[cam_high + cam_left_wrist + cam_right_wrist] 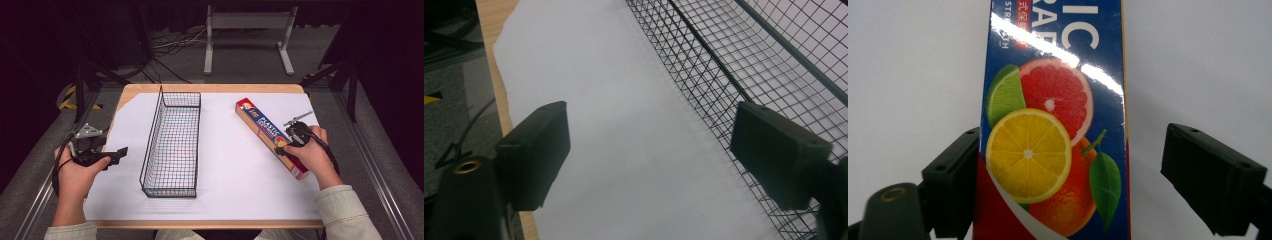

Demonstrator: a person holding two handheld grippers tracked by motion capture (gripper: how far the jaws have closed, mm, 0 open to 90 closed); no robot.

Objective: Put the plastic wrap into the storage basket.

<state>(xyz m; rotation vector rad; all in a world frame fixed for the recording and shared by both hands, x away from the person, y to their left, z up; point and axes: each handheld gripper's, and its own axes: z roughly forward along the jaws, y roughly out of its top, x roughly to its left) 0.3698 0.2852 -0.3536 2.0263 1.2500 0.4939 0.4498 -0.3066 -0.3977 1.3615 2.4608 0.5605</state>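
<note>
Centrally, black wire-mesh basket, glossy cardboard box

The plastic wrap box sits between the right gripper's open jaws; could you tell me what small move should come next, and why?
Probably close the right gripper on the plastic wrap box. Its jaws straddle the box, one already against the box's edge, the other with a gap, so nothing is gripped yet. The wire basket stands empty beside the open left gripper, a likely destination.

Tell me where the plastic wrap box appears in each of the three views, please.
High view: the plastic wrap box lies diagonally at right, under the right claw.
Left gripper view: the box is not in it.
Right gripper view: the box runs up the middle, between open jaws.
Shared landmark: the white sheet covering the table.
</note>
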